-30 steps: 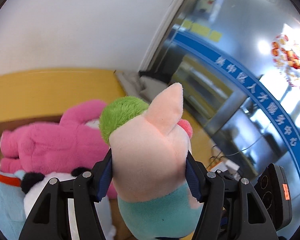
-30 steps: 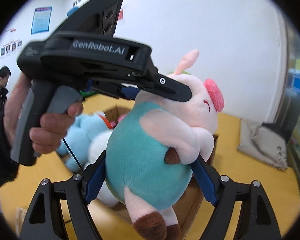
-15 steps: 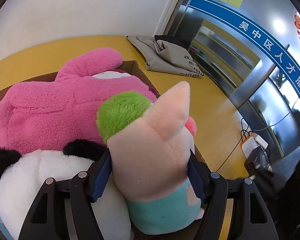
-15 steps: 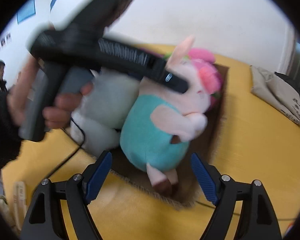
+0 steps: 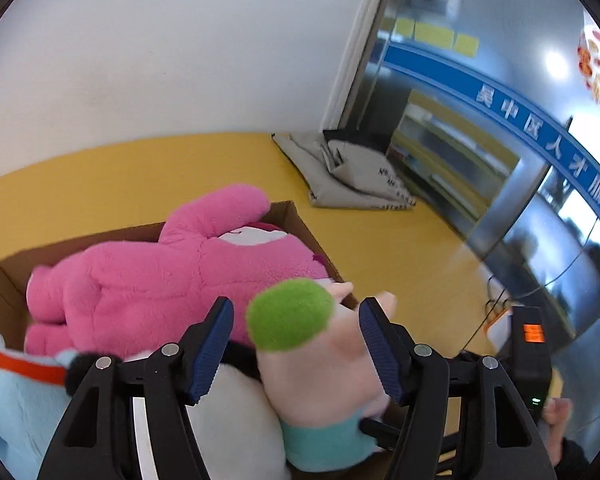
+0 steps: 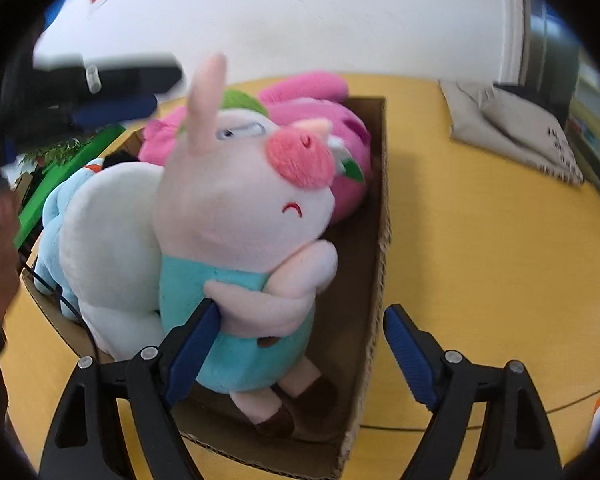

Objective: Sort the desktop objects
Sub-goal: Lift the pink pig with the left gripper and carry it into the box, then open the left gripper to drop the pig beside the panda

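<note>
Inside the cardboard box (image 6: 380, 208) on the yellow surface (image 6: 480, 240) we see the pig plush (image 6: 244, 216) standing at six o'clock of the pink plush (image 5: 160, 280), both our left tool (image 5: 296, 344) and right tool (image 6: 300, 344) spread wide, gripping nothing, so this toy looks sorted.

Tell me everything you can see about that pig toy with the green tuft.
The pig plush is soft, pale pink fabric with a darker pink snout, a tall ear, a fuzzy green tuft on its head, a teal body and brown hooves. It stands roughly upright inside the cardboard box, leaning against a white plush. The open left gripper straddles its head; one finger of the open right gripper touches its arm.
</note>
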### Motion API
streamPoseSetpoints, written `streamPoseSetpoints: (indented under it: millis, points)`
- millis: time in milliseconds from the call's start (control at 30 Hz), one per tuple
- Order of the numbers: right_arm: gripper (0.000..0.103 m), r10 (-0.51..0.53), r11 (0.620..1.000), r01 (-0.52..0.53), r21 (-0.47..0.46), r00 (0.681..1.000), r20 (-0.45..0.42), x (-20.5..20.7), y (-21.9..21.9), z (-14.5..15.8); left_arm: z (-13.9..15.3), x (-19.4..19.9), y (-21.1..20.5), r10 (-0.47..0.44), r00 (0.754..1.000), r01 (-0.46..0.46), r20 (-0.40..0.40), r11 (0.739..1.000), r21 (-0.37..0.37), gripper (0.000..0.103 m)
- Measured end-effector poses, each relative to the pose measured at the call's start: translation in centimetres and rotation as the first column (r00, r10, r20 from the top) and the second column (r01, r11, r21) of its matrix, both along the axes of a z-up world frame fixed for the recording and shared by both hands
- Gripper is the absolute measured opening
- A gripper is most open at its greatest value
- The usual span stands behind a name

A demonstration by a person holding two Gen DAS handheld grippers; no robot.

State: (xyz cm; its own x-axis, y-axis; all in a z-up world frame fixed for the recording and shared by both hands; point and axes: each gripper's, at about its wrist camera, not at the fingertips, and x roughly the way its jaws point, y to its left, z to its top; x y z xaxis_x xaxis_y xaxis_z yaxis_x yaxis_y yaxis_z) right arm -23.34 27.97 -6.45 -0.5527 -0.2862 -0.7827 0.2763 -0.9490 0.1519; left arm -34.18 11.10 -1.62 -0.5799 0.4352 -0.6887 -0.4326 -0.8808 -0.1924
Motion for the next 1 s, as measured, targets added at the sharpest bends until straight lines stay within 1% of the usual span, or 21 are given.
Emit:
streamPoseSetpoints:
  millis: [33,67,167,233,300,333,400,433,467,533,600,633,700,767,800,833,867,933,1000]
  points:
    - [0.083,-0.005,1.000,0.005,-0.001,1.000,0.002,-0.1,0.4,-0.2,-0.9,-0.7,0.9,-0.006,1.000,0.006,0.008,0.999,-0.046,0.063]
    - [0.083,-0.012,1.000,0.012,0.006,1.000,0.001,0.1,0.6,-0.1,-1.8,-1.4,1.7,-0.010,1.000,0.011,0.017,0.997,-0.083,0.062]
    - [0.083,-0.028,0.999,0.028,0.024,1.000,-0.005,1.3,0.9,0.3,-3.4,-2.4,2.8,0.016,1.000,-0.017,-0.007,0.987,-0.158,0.063]
    - [0.085,-0.024,1.000,0.024,0.018,1.000,-0.015,2.6,0.9,0.9,-4.6,-2.5,3.5,0.016,1.000,-0.020,-0.019,0.971,-0.239,0.063]
    - [0.086,-0.024,1.000,0.023,-0.022,0.998,-0.062,4.8,0.8,2.3,-5.7,-2.6,3.9,0.010,1.000,-0.011,-0.005,0.959,-0.283,0.063]
    - [0.087,-0.025,0.999,0.021,-0.042,0.996,-0.087,6.0,0.8,3.0,-5.9,-2.6,4.0,0.014,1.000,-0.012,0.006,0.956,-0.294,0.063]
    - [0.094,-0.031,0.996,0.020,-0.091,0.991,-0.127,7.8,0.5,4.3,-5.9,-2.4,4.2,0.027,0.999,-0.018,0.025,0.952,-0.306,0.063]
    - [0.096,-0.035,0.993,0.018,-0.116,0.989,-0.147,8.7,0.3,5.0,-5.5,-1.9,4.0,0.032,0.999,-0.024,0.020,0.951,-0.309,0.063]
    - [0.102,-0.038,0.993,0.019,-0.113,0.986,-0.162,9.4,0.0,5.5,-4.9,-1.4,3.7,0.040,0.999,-0.034,0.013,0.953,-0.302,0.062]
    - [0.102,-0.042,0.995,0.023,-0.101,0.981,-0.190,10.8,-0.7,6.5,-3.7,-0.1,2.6,0.057,0.998,-0.053,0.006,0.960,-0.275,0.061]
    - [0.102,-0.045,0.996,0.026,-0.088,0.975,-0.218,12.2,-1.4,7.5,-2.5,1.5,0.7,0.068,0.997,-0.061,0.025,0.976,-0.209,0.063]
    - [0.102,-0.047,0.996,0.028,-0.082,0.972,-0.232,12.9,-1.8,8.0,-1.6,2.9,-0.5,0.071,0.997,-0.065,0.027,0.983,-0.174,0.066]
    - [0.102,-0.049,0.997,0.032,-0.070,0.964,-0.260,14.3,-2.5,9.0,0.1,6.3,-3.2,0.089,0.996,-0.087,0.005,0.988,-0.125,0.072]
    - [0.102,-0.057,0.997,0.041,-0.062,0.959,-0.279,15.2,-2.9,9.6,1.6,9.9,-5.5,0.121,0.992,-0.124,-0.034,0.987,-0.103,0.087]
    - [0.102,-0.063,0.997,0.049,-0.059,0.957,-0.285,15.8,-3.2,9.8,2.3,11.8,-6.7,0.138,0.989,-0.142,-0.054,0.986,-0.085,0.090]
    - [0.102,-0.070,0.997,0.057,-0.055,0.954,-0.290,16.3,-3.4,10.0,2.9,14.1,-8.1,0.155,0.985,-0.159,-0.073,0.985,-0.060,0.098]
    - [0.102,-0.077,0.997,0.065,-0.051,0.952,-0.295,16.9,-3.7,10.2,3.5,16.6,-9.5,0.170,0.981,-0.174,-0.090,0.984,-0.032,0.103]
    - [0.102,-0.087,0.996,0.080,-0.036,0.947,-0.309,17.9,-4.3,10.4,4.1,20.6,-11.7,0.199,0.973,-0.202,-0.118,0.979,-0.010,0.103]
    - [0.102,-0.094,0.996,0.088,-0.032,0.941,-0.326,18.8,-4.8,10.7,4.2,23.8,-13.4,0.236,0.963,-0.240,-0.132,0.971,-0.012,0.103]
